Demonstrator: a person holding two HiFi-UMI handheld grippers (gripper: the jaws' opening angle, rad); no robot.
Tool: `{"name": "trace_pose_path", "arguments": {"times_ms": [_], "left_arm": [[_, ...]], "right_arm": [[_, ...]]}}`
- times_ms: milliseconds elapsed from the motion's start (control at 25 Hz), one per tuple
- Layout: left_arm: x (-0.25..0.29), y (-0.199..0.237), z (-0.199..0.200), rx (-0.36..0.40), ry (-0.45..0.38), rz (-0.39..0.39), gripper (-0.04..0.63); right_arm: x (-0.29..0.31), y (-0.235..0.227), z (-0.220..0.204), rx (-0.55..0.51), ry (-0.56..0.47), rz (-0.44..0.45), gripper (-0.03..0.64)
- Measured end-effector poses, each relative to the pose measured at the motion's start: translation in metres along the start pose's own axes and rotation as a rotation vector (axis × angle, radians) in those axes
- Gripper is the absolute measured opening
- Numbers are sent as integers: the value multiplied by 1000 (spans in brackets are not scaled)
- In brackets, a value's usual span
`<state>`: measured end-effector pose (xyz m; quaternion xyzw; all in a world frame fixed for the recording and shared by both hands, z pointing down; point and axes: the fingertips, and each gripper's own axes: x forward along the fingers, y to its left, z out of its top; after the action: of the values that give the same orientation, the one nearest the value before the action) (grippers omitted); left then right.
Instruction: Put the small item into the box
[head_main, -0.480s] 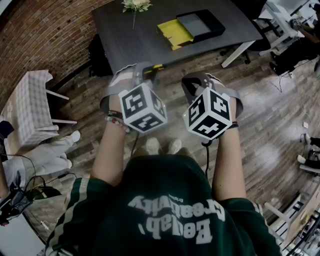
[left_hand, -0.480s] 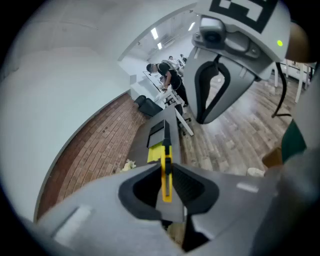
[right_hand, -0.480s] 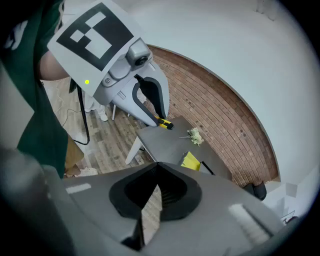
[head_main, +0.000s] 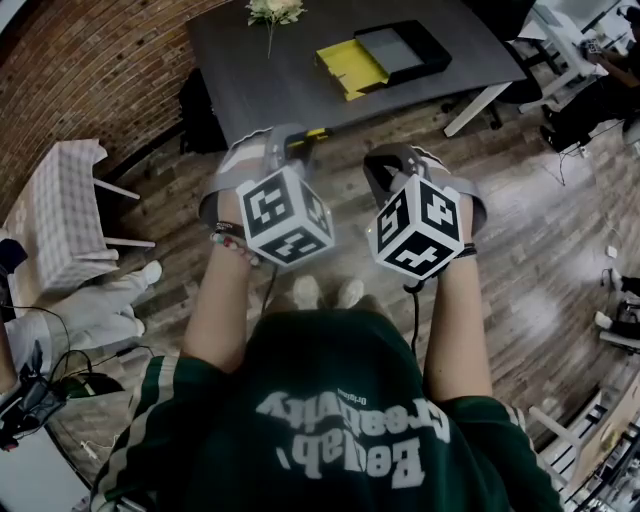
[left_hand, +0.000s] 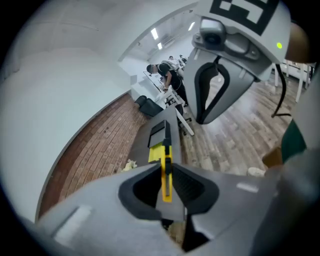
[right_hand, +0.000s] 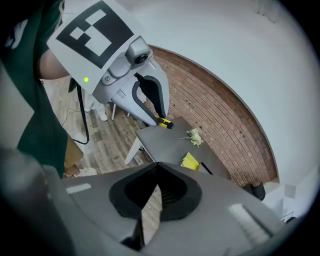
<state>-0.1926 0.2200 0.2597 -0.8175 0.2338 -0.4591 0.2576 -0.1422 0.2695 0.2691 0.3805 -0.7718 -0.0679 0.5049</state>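
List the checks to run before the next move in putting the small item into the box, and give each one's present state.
1. Small yellow item clamped in the left gripper: ok.
2. Right gripper empty, jaws together: ok.
3. Black box open on the table: ok.
4. Flowers apart from the box: ok.
5. Box within reach: probably not ok, floor lies between the grippers and the table.

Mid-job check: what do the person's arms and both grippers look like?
Both the left gripper and right gripper are grey-shelled with black-padded tongs, each topped by a white cube of black square markers. A black cable hangs from the right one. Dark green sleeves with pale stripes; a beaded bracelet on the left wrist.
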Motion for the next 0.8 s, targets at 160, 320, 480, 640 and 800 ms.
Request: {"name": "trace_pose_path", "arguments": {"times_ms": [160,320,480,640,800], "left_arm": [[0,1,0,1,1,-2,67],[2,2,-1,1,4,-2,67],[2,2,-2,2,3,-3,67],[2,2,1,6,-1,-4,67],[3,0,3,7,-1,-7,67]], "right_arm": [[1,-1,1,0,-1,1,6],[3,-4,1,7,-2,-9,6],[3,-5,0,2,2,-17,6],[3,-4,0,-2,5,-18,6],[2,-4,-3,-2,3,-15,6]]}}
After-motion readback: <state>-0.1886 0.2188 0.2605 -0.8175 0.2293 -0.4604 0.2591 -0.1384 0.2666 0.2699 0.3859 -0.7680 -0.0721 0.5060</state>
